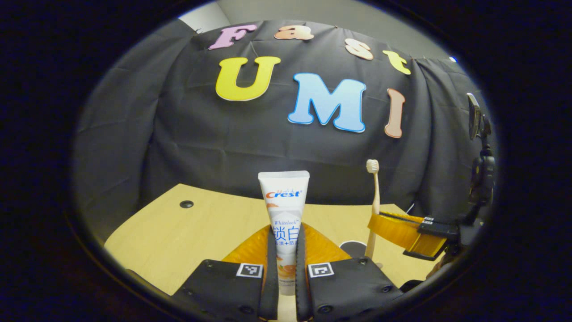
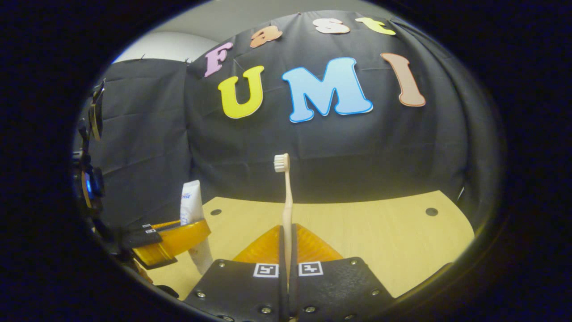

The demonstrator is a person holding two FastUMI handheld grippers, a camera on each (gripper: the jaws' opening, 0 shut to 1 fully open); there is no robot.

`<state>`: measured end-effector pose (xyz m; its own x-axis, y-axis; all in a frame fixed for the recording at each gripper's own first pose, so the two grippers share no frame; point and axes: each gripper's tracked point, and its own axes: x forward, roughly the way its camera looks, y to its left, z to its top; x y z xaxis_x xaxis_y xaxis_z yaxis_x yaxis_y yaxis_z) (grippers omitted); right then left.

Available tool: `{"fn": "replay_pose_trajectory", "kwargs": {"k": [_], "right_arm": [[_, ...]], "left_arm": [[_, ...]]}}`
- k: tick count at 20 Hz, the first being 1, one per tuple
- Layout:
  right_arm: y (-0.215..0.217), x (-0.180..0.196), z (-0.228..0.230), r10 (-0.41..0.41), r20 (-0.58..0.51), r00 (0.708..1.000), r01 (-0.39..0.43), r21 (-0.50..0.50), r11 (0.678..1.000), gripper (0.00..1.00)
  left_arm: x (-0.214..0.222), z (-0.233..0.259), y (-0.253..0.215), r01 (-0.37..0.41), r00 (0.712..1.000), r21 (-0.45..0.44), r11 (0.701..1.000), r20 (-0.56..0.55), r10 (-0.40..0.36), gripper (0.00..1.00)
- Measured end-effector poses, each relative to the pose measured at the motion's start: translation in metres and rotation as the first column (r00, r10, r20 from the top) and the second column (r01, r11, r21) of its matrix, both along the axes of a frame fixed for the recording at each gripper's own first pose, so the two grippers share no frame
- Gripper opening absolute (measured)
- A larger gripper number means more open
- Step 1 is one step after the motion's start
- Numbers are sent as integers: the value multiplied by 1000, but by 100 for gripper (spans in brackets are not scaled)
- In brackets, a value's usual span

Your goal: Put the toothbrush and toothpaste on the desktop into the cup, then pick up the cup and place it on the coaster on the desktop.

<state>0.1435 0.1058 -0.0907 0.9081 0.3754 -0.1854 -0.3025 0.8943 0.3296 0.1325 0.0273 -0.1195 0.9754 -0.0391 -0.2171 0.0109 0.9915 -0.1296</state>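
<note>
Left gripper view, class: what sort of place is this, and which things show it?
Probably a staged recording booth, not a bathroom: a draped black cloth wall, a bare wooden desktop, and a clamp-mounted device at its edge.

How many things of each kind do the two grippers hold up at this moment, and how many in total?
Toothpaste tube: 1, upright in the left gripper
Toothbrush: 1, upright, bristles on top, in the right gripper
Total: 2

Light wood-grain desktop, back edge running along the black cloth wall. Small dark round holes sit in the desktop near that wall. A dark disc with a pale rim lies on the desktop, nearer than the holes.
</note>
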Motion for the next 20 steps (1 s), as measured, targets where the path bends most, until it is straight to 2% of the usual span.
{"fn": "replay_pose_trajectory", "kwargs": {"k": [3,9,14,20], "right_arm": [[2,19,-13,-5,17,1000,5,-30,1000,2],[7,41,-57,9,-20,1000,-11,-99,995,2],[3,39,-80,-7,-73,997,-4,-142,990,3],[-4,24,-82,-21,-111,994,8,-118,993,6]], "left_arm": [[10,16,0,-13,998,-11,1000,67,13,22],[13,12,-2,-16,998,4,1000,59,15,22],[19,6,-6,-8,999,8,1000,35,7,22],[17,4,-11,11,1000,6,1000,24,-11,22]]}}
